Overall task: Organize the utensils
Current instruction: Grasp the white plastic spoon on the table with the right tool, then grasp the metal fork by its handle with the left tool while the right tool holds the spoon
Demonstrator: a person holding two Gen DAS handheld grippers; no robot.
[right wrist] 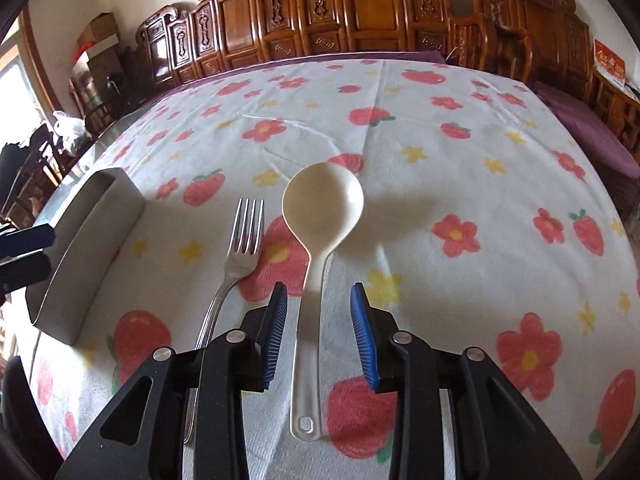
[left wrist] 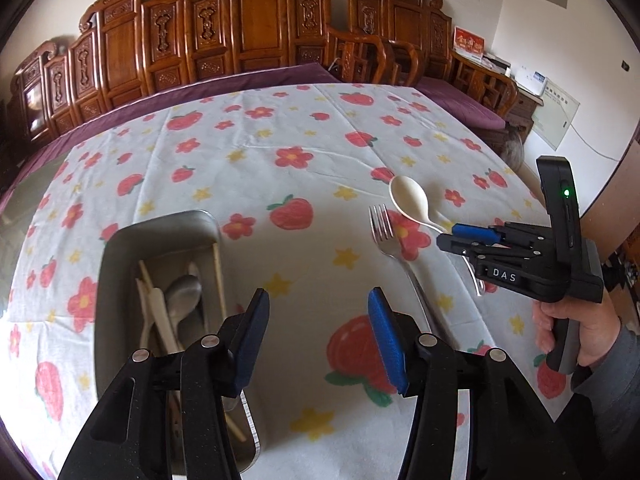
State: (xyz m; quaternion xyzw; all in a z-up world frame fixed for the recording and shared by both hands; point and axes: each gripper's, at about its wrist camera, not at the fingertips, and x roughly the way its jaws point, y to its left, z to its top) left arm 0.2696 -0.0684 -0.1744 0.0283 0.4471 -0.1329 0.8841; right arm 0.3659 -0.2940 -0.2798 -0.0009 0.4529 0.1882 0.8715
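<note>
A cream plastic spoon (right wrist: 323,200) and a metal fork (right wrist: 245,240) lie side by side on the flowered tablecloth. My right gripper (right wrist: 320,322) stands open astride the spoon's handle, with its blue pads clear of it on both sides. In the left wrist view the right gripper (left wrist: 452,238) hovers over the handles of the spoon (left wrist: 408,196) and fork (left wrist: 383,236). My left gripper (left wrist: 320,340) is open and empty, just right of a metal tray (left wrist: 160,224) holding chopsticks, a metal spoon and pale utensils. The left gripper (right wrist: 24,254) shows at the right wrist view's left edge beside the tray (right wrist: 92,248).
A carved wooden bench (left wrist: 256,28) with a purple cushion (left wrist: 460,100) runs behind the table. A person's hand (left wrist: 576,328) holds the right gripper at the table's right edge. Open tablecloth (right wrist: 460,152) stretches beyond the utensils.
</note>
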